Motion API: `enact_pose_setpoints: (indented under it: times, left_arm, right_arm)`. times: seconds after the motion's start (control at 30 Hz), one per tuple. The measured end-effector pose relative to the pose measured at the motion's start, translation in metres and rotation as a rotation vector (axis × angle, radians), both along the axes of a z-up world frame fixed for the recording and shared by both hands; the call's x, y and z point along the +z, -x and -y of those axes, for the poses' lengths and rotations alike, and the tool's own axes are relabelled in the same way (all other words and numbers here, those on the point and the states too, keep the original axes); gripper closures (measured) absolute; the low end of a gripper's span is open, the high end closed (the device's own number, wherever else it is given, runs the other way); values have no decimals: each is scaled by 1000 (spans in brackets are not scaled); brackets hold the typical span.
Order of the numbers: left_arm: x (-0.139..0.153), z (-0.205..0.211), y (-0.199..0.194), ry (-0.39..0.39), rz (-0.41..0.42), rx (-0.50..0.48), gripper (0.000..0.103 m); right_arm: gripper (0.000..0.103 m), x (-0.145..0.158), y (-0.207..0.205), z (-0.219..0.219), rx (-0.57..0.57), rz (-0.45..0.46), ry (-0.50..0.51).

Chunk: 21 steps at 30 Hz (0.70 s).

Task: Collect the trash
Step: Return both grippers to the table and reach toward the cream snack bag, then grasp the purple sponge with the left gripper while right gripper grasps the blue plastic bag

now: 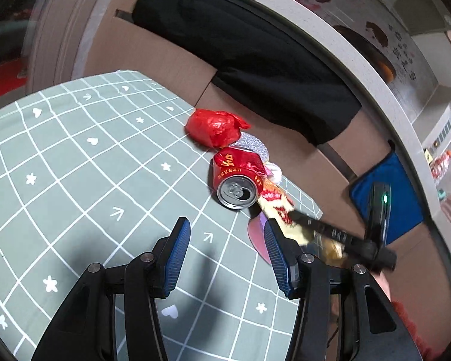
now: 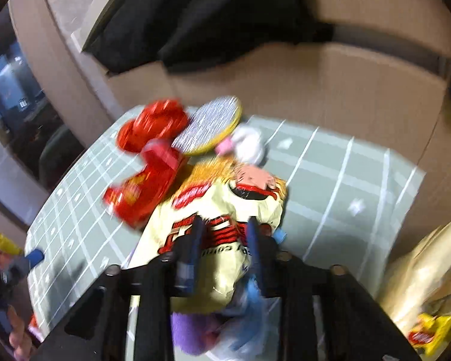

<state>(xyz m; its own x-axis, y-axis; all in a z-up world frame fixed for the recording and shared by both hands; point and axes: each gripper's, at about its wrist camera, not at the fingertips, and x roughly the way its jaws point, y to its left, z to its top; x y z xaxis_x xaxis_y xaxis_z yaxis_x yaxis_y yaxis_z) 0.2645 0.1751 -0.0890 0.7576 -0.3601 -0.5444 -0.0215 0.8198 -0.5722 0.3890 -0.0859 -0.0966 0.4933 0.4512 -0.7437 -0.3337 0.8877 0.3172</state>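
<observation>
A crushed red can (image 1: 237, 177) lies on the green checked tablecloth (image 1: 75, 165) with its silver top toward me; it also shows in the right wrist view (image 2: 147, 189). A red crumpled bag (image 1: 215, 128) (image 2: 153, 123), a silver round lid (image 1: 252, 144) (image 2: 209, 124) and a white wad (image 2: 249, 144) lie behind it. My right gripper (image 2: 225, 234) is shut on a cream and red snack wrapper (image 2: 225, 204), also seen in the left wrist view (image 1: 278, 210). My left gripper (image 1: 225, 237) is open and empty above the cloth, just short of the can.
A cardboard box wall (image 1: 171, 60) with black cloth (image 1: 255, 60) draped over it stands behind the table. A blue cushion (image 1: 403, 198) is at the right. A tan paper bag (image 2: 430, 276) holding trash stands right of the table. Purple and blue wrappers (image 2: 243, 316) lie under the right gripper.
</observation>
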Motion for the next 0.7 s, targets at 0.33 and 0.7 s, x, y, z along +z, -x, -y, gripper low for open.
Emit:
enact_pose_setpoints:
  times: [0.33, 0.7]
  left_arm:
    - [-9, 9, 2, -2, -28, -51, 51]
    - [-19, 24, 4, -12, -80, -85, 51]
  right_arm:
    - [81, 5, 74, -26, 163, 4, 38]
    - [62, 43, 103, 12, 131, 160, -29]
